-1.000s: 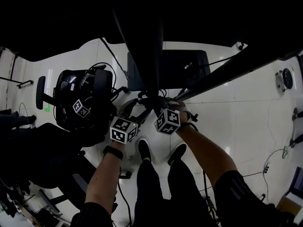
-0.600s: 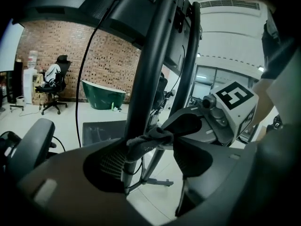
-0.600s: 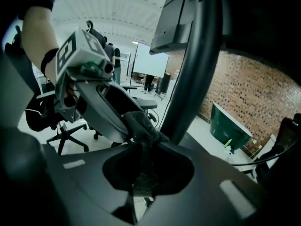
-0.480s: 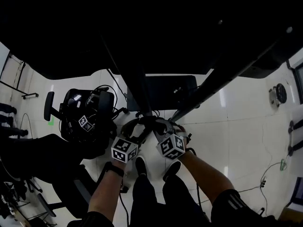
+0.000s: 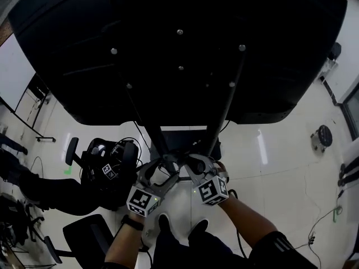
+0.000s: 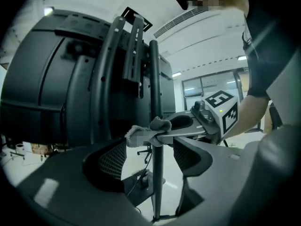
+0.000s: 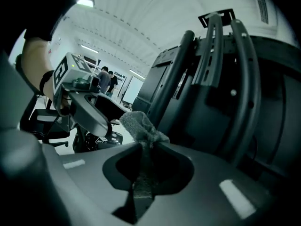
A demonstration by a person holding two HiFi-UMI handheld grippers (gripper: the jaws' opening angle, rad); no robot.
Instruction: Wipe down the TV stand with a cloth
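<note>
while the right gripper (image 7: 149, 147) is clenching the grey cloth (image 7: 139, 125) against a tv stand pole (image 6: 155, 79), the left gripper (image 6: 151, 160) is hanging released, jaws apart either side of that pole.

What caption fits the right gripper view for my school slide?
Right tool pinching a grey cloth, beside the black TV stand.
</note>
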